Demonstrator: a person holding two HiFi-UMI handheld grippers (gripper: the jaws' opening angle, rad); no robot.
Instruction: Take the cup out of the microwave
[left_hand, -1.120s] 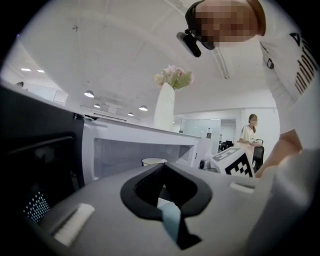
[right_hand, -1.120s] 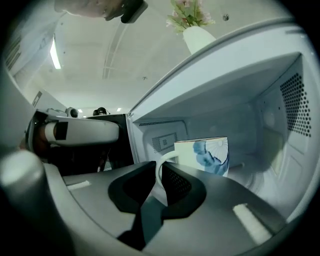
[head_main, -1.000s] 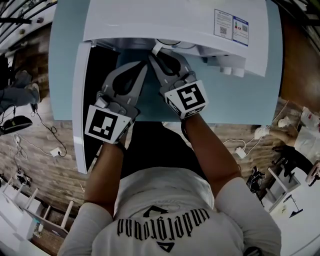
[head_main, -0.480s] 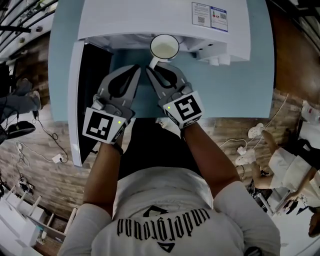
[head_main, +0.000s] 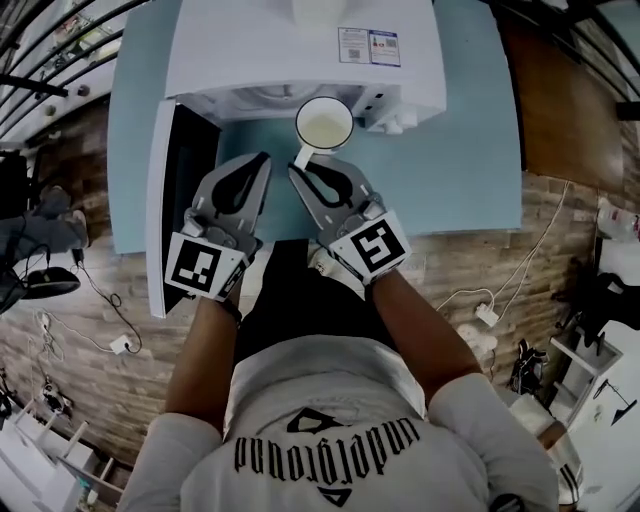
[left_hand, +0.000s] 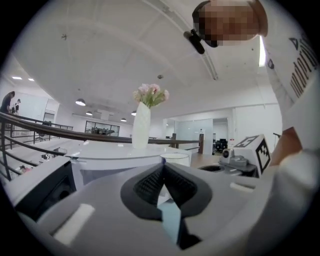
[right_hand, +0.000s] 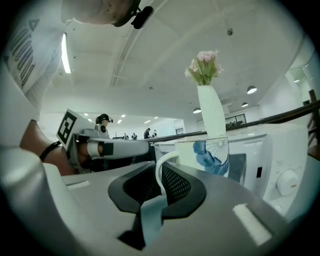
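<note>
The white cup (head_main: 324, 123), with a blue print (right_hand: 207, 155), hangs in front of the open microwave (head_main: 300, 50), outside its cavity and above the light blue table (head_main: 440, 170). My right gripper (head_main: 298, 166) is shut on the cup's thin white handle (right_hand: 161, 167), which runs between its pads. My left gripper (head_main: 262, 158) is beside it on the left, shut with nothing in it; its tips meet in the left gripper view (left_hand: 163, 172). From that view only the cup's rim (left_hand: 175, 159) shows. The microwave door (head_main: 165, 220) stands open at the left.
A white vase with pink flowers (right_hand: 210, 107) stands on top of the microwave. The microwave's knobs (head_main: 390, 120) are just right of the cup. A railing and wooden floor lie beyond the table. Cables and plugs lie on the floor at the right (head_main: 485, 315).
The cup has come out of the microwave cavity into full view, carried by my right gripper. Both grippers have drawn back towards the person and risen.
</note>
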